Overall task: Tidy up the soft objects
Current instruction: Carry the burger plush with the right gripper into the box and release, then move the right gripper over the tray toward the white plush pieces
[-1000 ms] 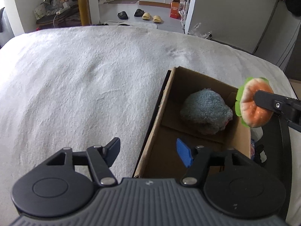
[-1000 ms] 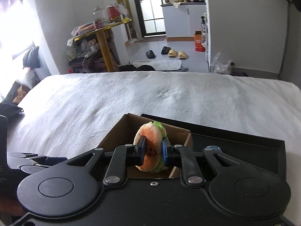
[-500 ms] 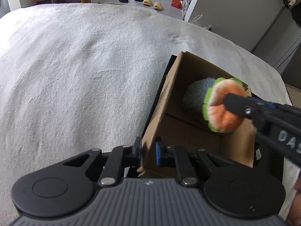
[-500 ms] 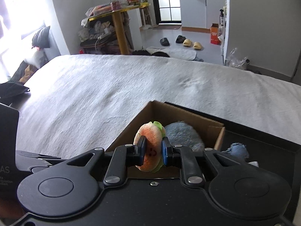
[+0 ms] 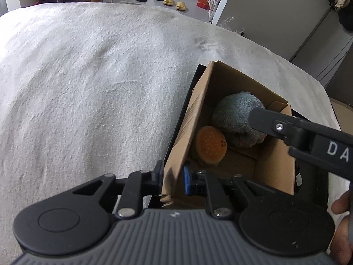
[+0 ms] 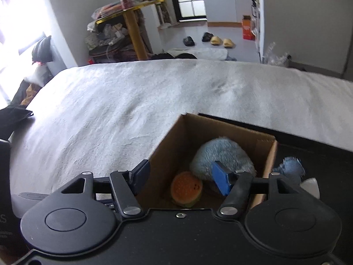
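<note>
Right wrist view: the right gripper point(image 6: 182, 176) hangs over an open cardboard box point(image 6: 167, 152) on a white bedcover point(image 6: 123, 101), its jaws having just swung apart and nothing left between them. Directly below, on the box floor, lies the plush burger point(image 6: 186, 188), leaning against a shaggy blue-grey plush point(image 6: 220, 154) that fills the far half of the box. The left wrist view shows the left gripper point(image 5: 173, 178) clamped on the near wall of the box, one finger outside and the blue-padded one inside, apparently steadying it.

The burger looks light and squashy, likely to give under the pads and spring back, with little risk of damage. Its fuzzy cloth should grip well. The best hold is probably across the bun's two flat faces, where the stuffing gives an even squeeze; the thin green frill at the rim would likely slip.

The toy is a round orange bun dotted with paler seeds, with a small stitched face near one edge and a green lettuce fringe showing beneath. A scrap of frayed blue fabric point(image 6: 289, 165) lies outside the box on a black tray point(image 6: 313, 154).
</note>
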